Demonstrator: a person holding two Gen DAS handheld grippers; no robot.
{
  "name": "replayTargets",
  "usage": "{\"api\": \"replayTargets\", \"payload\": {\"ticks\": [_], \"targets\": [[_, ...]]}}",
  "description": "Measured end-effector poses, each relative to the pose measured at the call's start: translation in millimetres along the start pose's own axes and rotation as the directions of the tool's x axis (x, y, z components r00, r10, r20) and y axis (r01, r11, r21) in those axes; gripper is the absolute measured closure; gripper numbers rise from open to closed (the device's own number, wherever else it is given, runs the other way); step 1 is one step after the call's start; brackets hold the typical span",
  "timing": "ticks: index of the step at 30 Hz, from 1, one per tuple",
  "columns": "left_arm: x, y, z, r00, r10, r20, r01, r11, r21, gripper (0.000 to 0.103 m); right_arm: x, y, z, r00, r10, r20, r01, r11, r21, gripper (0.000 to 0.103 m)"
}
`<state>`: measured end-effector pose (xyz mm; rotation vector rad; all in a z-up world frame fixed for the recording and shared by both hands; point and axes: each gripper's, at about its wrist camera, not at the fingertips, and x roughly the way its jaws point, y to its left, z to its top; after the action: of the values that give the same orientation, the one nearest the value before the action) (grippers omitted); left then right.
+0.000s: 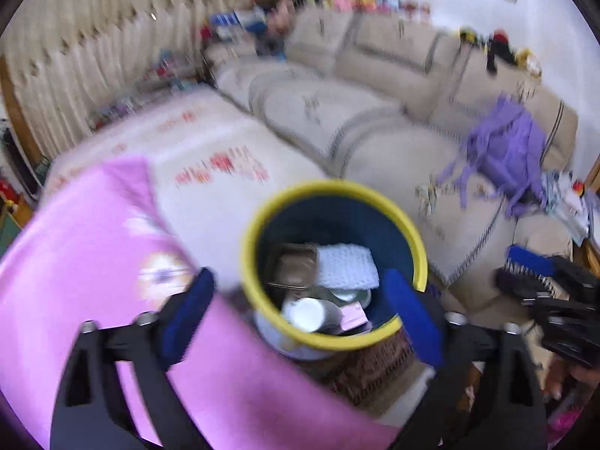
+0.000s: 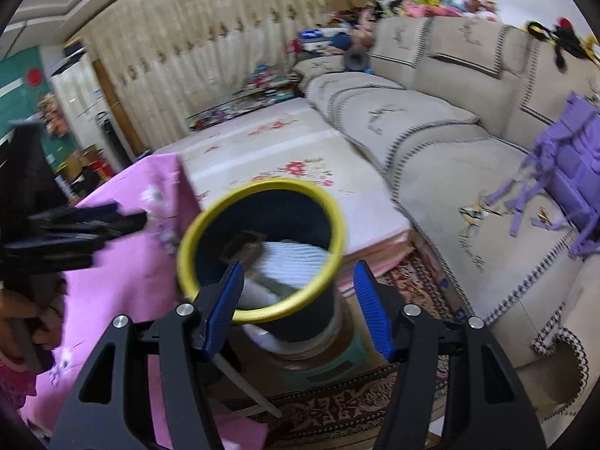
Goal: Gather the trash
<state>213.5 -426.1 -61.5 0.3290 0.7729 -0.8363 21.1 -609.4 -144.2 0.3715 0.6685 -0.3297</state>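
The bin [image 1: 333, 262], yellow-rimmed and part full, stands just ahead of and below both grippers. The left gripper [image 1: 300, 315] gapes wide and empty right over its mouth, the nearer of the two. The right gripper [image 2: 300, 300] has its fingers apart, and a thin white strip [image 2: 247, 382] lies by its left finger; whether it is held I cannot tell.

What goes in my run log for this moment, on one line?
stage: over bin | left gripper: jaws open, empty | right gripper: jaws open, empty | yellow-rimmed dark blue round bin: upright, holds trash
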Motion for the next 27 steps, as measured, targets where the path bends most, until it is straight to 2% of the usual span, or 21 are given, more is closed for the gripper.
{"api": "replayTargets", "payload": {"ticks": [2, 4, 6, 9, 10, 11, 13, 15, 17, 18, 22, 24, 27], "targets": [[-54.2, 17.2, -19.5, 0.994, 0.067, 0.092, -0.064, 0.997, -0.033, 0.005, -5.3, 24.4, -2.7, 0.999, 0.037, 0.007, -0.036, 0.999, -0.040, 0.039], [-90.5, 31.0, -36.2, 0.982, 0.130, 0.136, -0.121, 0.990, -0.071, 0.005, -11.4, 46.4, -5.1, 0.997, 0.076, 0.012, -0.074, 0.994, -0.083, 0.036], [-135.7, 51.2, -63.4, 0.962, 0.200, 0.187, -0.177, 0.975, -0.134, 0.005, -18.9, 68.4, -6.5, 0.994, 0.107, 0.023, -0.104, 0.987, -0.125, 0.034], [-186.1, 77.3, -102.1, 0.923, 0.334, 0.189, -0.289, 0.929, -0.232, 0.005, -32.3, 101.5, -9.5, 0.988, 0.146, 0.044, -0.136, 0.973, -0.185, 0.029], [-198.6, 84.0, -112.6, 0.916, 0.356, 0.183, -0.306, 0.918, -0.252, 0.005, -37.5, 112.8, -10.7, 0.985, 0.162, 0.053, -0.148, 0.967, -0.206, 0.028], [-216.8, 93.1, -128.7, 0.908, 0.381, 0.177, -0.321, 0.901, -0.291, 0.005, -41.9, 121.5, -11.8, 0.983, 0.174, 0.061, -0.157, 0.962, -0.222, 0.025], [-237.6, 103.7, -147.8, 0.905, 0.387, 0.175, -0.315, 0.888, -0.336, 0.005, -51.1, 136.7, -14.9, 0.979, 0.188, 0.077, -0.163, 0.953, -0.255, 0.023], [-262.6, 113.1, -170.1, 0.891, 0.420, 0.173, -0.330, 0.861, -0.387, 0.005, -61.6, 149.6, -18.2, 0.977, 0.188, 0.099, -0.154, 0.947, -0.282, 0.022], [-281.4, 113.8, -187.2, 0.869, 0.458, 0.185, -0.354, 0.839, -0.412, 0.005, -72.6, 160.3, -22.9, 0.976, 0.182, 0.123, -0.137, 0.943, -0.305, 0.020], [-293.7, 111.4, -196.6, 0.850, 0.490, 0.194, -0.376, 0.822, -0.428, 0.005, -76.6, 161.9, -24.1, 0.975, 0.179, 0.130, -0.132, 0.942, -0.310, 0.019], [-330.7, 110.3, -227.5, 0.800, 0.559, 0.219, -0.410, 0.775, -0.481, 0.005, -91.7, 168.0, -35.6, 0.973, 0.183, 0.142, -0.127, 0.935, -0.332, 0.018], [-340.2, 109.7, -239.4, 0.781, 0.585, 0.219, -0.424, 0.754, -0.501, 0.005, -96.3, 169.6, -40.2, 0.973, 0.176, 0.149, -0.116, 0.932, -0.342, 0.018], [-344.7, 110.5, -252.5, 0.772, 0.603, 0.201, -0.441, 0.735, -0.515, 0.005, -101.6, 172.6, -46.5, 0.973, 0.176, 0.152, -0.113, 0.929, -0.351, 0.018]]}}
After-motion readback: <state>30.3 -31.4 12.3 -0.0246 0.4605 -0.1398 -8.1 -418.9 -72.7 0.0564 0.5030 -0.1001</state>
